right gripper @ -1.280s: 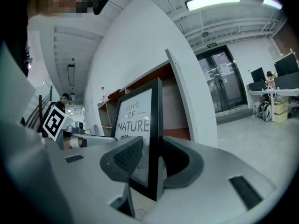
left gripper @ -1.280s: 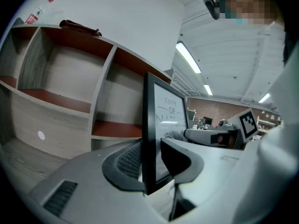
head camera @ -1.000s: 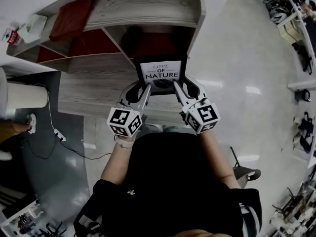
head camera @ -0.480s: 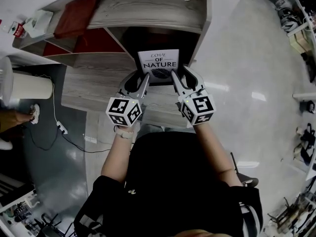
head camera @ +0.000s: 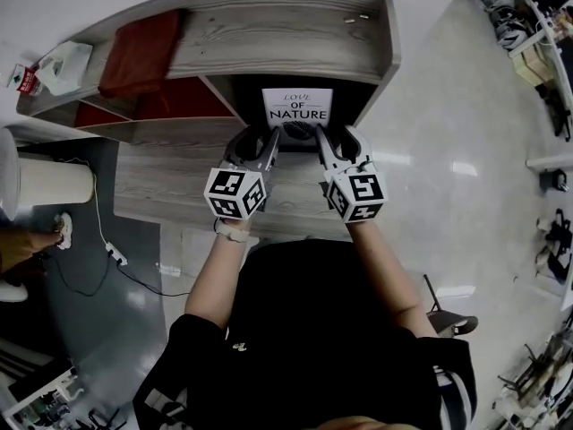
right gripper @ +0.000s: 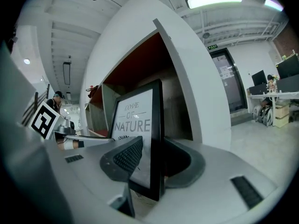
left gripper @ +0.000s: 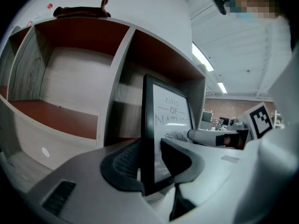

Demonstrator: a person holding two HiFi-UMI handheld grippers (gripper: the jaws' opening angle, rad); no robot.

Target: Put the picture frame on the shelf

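Seen from above, a person's two forearms reached away toward a grey wood-grain shelf (head camera: pixel 269 38), each hand carrying a gripper with a marker cube. Between them a black picture frame (head camera: pixel 297 107) stood upright at the dark mouth of the shelf's right-hand compartment, its white print reading "LOVE OF NATURE". The left gripper (head camera: pixel 271 135) was clamped on the frame's left edge and the right gripper (head camera: pixel 320 137) on its right edge. Each gripper's own view showed the thin black border pinched between two ridged pads. From the head view, the jaws covered the lower part of the frame, so only the top of a leaf-like drawing under the words showed. The compartment behind was too dark to see into. No view showed whether the bottom of the frame rested on the shelf board. In the left gripper view the lettering was faint under glare. A dark red cloth (head camera: pixel 139 47) lay on the shelf top to the left, and beyond it sat a pale boxy object (head camera: pixel 61 64) too small to identify. A white cylinder (head camera: pixel 45 184) on the floor at far left was cut off by the picture edge.
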